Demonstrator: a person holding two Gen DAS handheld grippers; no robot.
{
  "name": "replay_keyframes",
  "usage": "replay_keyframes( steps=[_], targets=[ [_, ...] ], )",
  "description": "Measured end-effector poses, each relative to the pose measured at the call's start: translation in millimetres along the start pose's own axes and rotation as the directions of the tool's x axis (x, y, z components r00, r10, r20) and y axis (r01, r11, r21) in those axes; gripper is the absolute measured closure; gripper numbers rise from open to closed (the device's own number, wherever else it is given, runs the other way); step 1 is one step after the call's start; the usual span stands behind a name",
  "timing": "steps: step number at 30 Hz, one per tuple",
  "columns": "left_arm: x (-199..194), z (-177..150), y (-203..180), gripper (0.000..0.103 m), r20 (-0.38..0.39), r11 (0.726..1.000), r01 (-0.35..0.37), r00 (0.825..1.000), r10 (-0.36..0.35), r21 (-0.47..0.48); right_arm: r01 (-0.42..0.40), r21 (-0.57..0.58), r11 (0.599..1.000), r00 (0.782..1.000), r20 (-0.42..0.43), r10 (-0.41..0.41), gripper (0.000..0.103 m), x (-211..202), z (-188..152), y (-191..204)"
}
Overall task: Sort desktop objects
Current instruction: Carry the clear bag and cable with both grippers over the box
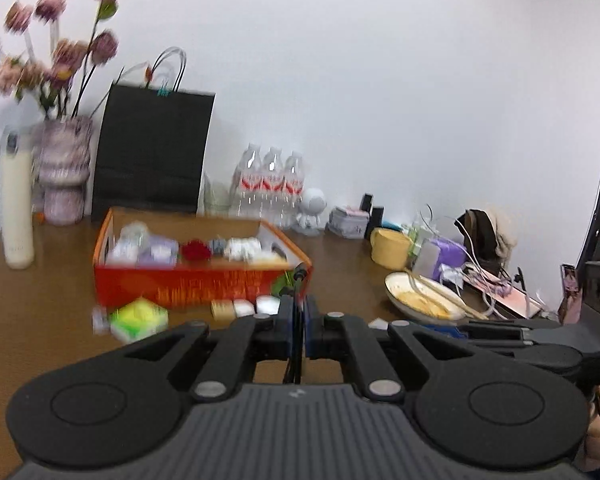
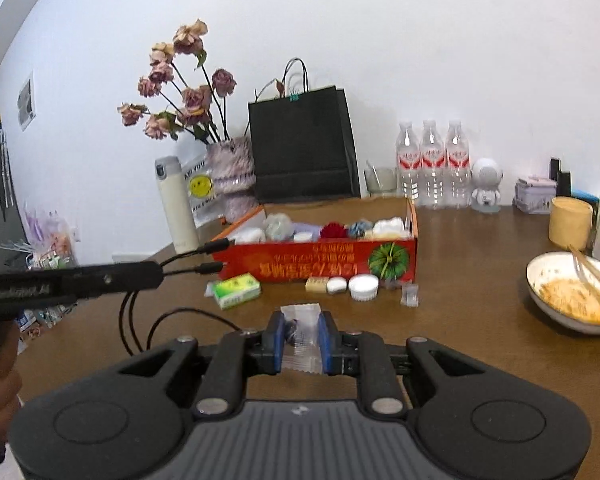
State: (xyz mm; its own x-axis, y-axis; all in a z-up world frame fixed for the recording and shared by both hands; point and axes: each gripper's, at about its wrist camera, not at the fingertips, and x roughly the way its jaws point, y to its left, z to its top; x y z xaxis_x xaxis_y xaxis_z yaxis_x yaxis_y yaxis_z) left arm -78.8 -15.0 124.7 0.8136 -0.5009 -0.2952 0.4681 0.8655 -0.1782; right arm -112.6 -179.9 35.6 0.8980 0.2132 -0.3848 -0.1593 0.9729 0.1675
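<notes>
My left gripper (image 1: 299,306) is shut on a thin black cable (image 1: 298,280), whose plug tip sticks up past the fingers. In the right wrist view the cable's two plug ends (image 2: 216,246) jut out at the left and its slack loops over the table. My right gripper (image 2: 300,322) is shut on a small clear plastic sachet (image 2: 300,344) with something dark inside. Both grippers hover over the brown desk, short of the orange cardboard box (image 2: 316,266) filled with several small items. A green pack (image 2: 236,290) and small white containers (image 2: 363,286) lie in front of the box.
A bowl with food remains and chopsticks (image 2: 572,296) sits at the right, with a yellow cup (image 2: 570,222) behind it. Along the wall stand three water bottles (image 2: 432,164), a black paper bag (image 2: 304,144), a vase of dried roses (image 2: 232,172) and a white flask (image 2: 176,204).
</notes>
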Motion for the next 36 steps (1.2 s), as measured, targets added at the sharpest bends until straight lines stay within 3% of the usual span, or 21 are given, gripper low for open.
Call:
replay_keyframes(
  steps=[9, 14, 18, 20, 24, 27, 29, 31, 34, 36],
  targets=[
    [95.4, 111.0, 41.6, 0.097, 0.086, 0.994, -0.039, 0.996, 0.03, 0.103, -0.017, 0.015, 1.0, 0.999, 0.046, 0.016, 0.086, 88.7, 83.0, -40.5],
    [160.4, 138.4, 71.1, 0.097, 0.065, 0.993, -0.078, 0.995, 0.073, 0.086, 0.005, 0.008, 1.0, 0.999, 0.047, -0.005, 0.086, 157.4, 128.6, -62.5],
    [223.7, 152.8, 103.6, 0.097, -0.023, 0.992, -0.126, 0.992, 0.127, 0.025, 0.012, -0.006, 1.0, 1.0, 0.006, -0.012, 0.086, 212.7, 152.1, -73.5],
    [256.0, 150.4, 120.0, 0.097, -0.087, 0.988, -0.156, 0.984, 0.155, 0.003, -0.002, 0.009, 1.0, 0.999, -0.054, 0.002, 0.086, 244.7, 161.5, -80.1],
    [327.6, 124.0, 155.1, 0.097, -0.275, 0.976, -0.205, 0.944, 0.179, -0.069, 0.034, 0.033, 0.999, 0.975, -0.222, -0.025, 0.086, 315.2, 167.9, -96.8],
    [360.3, 102.0, 167.0, 0.095, -0.367, 0.972, -0.216, 0.914, 0.17, -0.087, 0.053, 0.053, 0.997, 0.946, -0.322, -0.033, 0.086, 356.2, 165.1, -107.1],
    [368.0, 93.8, 169.7, 0.083, -0.388, 0.968, -0.222, 0.907, 0.163, -0.113, 0.06, 0.043, 0.997, 0.928, -0.372, -0.04, 0.086, 376.3, 159.2, -108.9],
    [369.2, 90.6, 173.1, 0.059, -0.406, 0.967, -0.211, 0.903, 0.138, -0.142, 0.051, 0.061, 0.997, 0.907, -0.422, -0.021, 0.085, 392.6, 154.3, -111.1],
    [353.9, 98.8, 182.5, 0.051, -0.386, 0.961, -0.185, 0.918, 0.095, -0.204, 0.068, 0.087, 0.994, 0.879, -0.476, -0.019, 0.081, 408.7, 150.4, -115.4],
    [337.8, 109.3, 185.1, 0.047, -0.36, 0.959, -0.197, 0.926, 0.113, -0.206, 0.07, 0.096, 0.993, 0.876, -0.482, -0.015, 0.07, 405.6, 152.5, -116.0]
  ],
)
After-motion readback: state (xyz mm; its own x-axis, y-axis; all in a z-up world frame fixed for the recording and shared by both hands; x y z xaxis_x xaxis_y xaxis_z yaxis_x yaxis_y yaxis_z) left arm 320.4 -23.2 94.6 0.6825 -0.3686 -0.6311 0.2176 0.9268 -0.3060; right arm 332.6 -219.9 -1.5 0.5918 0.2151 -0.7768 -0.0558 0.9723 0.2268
